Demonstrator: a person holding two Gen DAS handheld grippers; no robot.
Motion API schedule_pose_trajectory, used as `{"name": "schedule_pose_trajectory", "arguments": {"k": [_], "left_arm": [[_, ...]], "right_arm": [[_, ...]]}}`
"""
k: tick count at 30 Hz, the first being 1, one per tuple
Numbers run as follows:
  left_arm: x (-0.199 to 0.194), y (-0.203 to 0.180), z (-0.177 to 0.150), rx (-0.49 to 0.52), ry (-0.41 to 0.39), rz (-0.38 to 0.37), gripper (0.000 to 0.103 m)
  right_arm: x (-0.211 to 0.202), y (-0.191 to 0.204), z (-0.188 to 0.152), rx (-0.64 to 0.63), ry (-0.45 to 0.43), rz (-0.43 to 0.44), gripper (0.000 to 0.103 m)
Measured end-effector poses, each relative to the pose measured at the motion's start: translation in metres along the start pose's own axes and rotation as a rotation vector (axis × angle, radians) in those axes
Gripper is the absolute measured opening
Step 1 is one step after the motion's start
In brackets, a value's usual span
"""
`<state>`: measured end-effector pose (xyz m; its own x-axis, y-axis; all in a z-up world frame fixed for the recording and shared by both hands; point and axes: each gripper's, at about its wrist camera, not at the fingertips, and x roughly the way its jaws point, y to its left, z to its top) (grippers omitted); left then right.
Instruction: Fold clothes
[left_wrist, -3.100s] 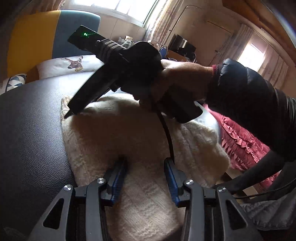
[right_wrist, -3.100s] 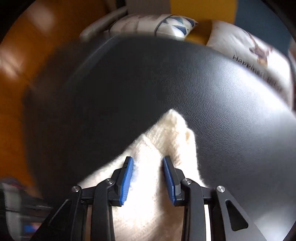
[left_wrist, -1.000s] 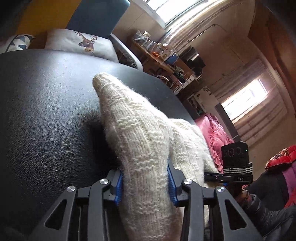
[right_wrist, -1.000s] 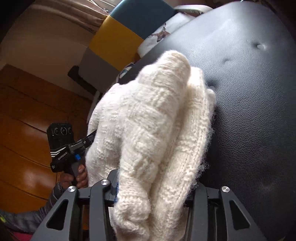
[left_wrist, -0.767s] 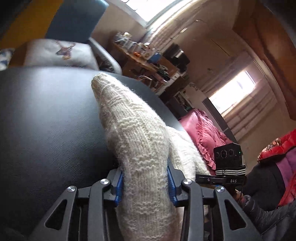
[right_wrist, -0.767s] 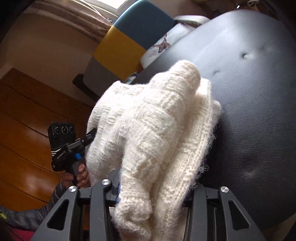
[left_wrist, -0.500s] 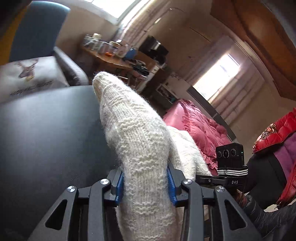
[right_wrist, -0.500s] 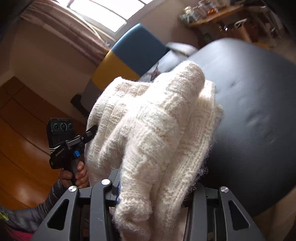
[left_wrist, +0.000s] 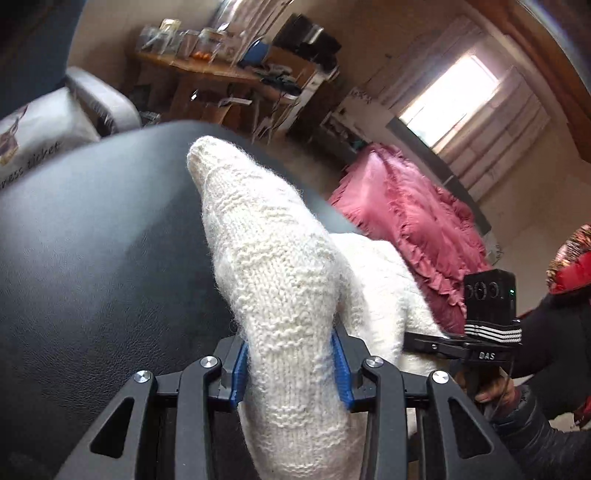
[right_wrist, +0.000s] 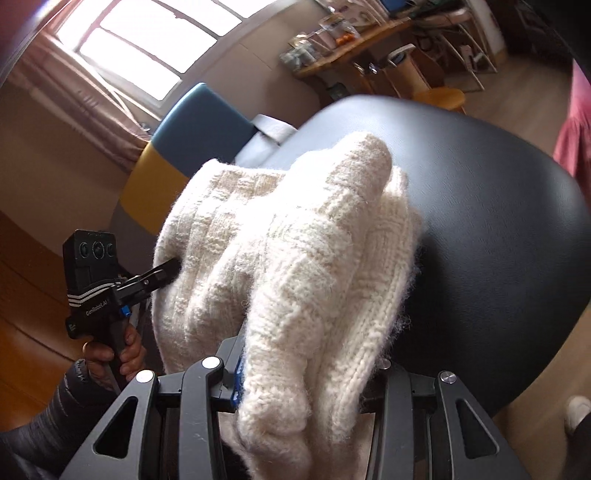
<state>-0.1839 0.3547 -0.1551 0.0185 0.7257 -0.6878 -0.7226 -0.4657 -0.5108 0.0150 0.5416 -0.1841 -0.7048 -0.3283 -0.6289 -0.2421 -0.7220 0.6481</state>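
Note:
A cream knitted sweater (left_wrist: 280, 280) is bunched and lifted over the black leather surface (left_wrist: 92, 258). My left gripper (left_wrist: 290, 365) is shut on one fold of it, both blue pads pressing the knit. In the right wrist view a thick bundle of the sweater (right_wrist: 295, 258) fills my right gripper (right_wrist: 306, 380), which is shut on it; only its left blue pad (right_wrist: 238, 380) shows. Each view shows the other gripper at the far side of the sweater: the right gripper (left_wrist: 491, 332) and the left gripper (right_wrist: 110, 288), each held by a hand.
The black surface's rounded edge (right_wrist: 535, 258) falls off to a wooden floor. A pink ruffled cloth (left_wrist: 406, 221) lies beyond it, with a cluttered wooden table (left_wrist: 221, 70) behind. A printed pillow (left_wrist: 33, 136) and a blue and yellow chair (right_wrist: 192, 125) stand at the far side.
The sweater lay flat three seconds ago; now both grippers hold it bunched and raised. Over the last second both swung sideways together with it across the black surface, grips unchanged.

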Motion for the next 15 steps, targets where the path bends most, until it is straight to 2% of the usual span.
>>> {"name": "schedule_pose_trajectory", "arguments": {"k": [3,6,10,12,15], "left_arm": [[0.010,0.013,-0.003,-0.029,0.020,0.034,0.040],[0.012,0.011,-0.005,-0.022,0.027,0.076,0.044],[-0.009,0.004,-0.009,-0.029,-0.010,0.146,0.045],[-0.030,-0.004,-0.011,-0.021,-0.066,0.205,0.042],[-0.062,-0.022,-0.019,0.032,-0.157,0.225,0.041]], "right_arm": [[0.005,-0.014,-0.002,0.039,-0.009,0.026,0.041],[0.006,-0.023,-0.008,0.060,-0.022,0.040,0.044],[-0.012,-0.027,-0.010,0.074,-0.068,0.036,0.050],[-0.035,-0.020,-0.010,0.032,-0.121,0.009,0.050],[-0.068,0.004,-0.010,-0.079,-0.206,-0.062,0.050]]}}
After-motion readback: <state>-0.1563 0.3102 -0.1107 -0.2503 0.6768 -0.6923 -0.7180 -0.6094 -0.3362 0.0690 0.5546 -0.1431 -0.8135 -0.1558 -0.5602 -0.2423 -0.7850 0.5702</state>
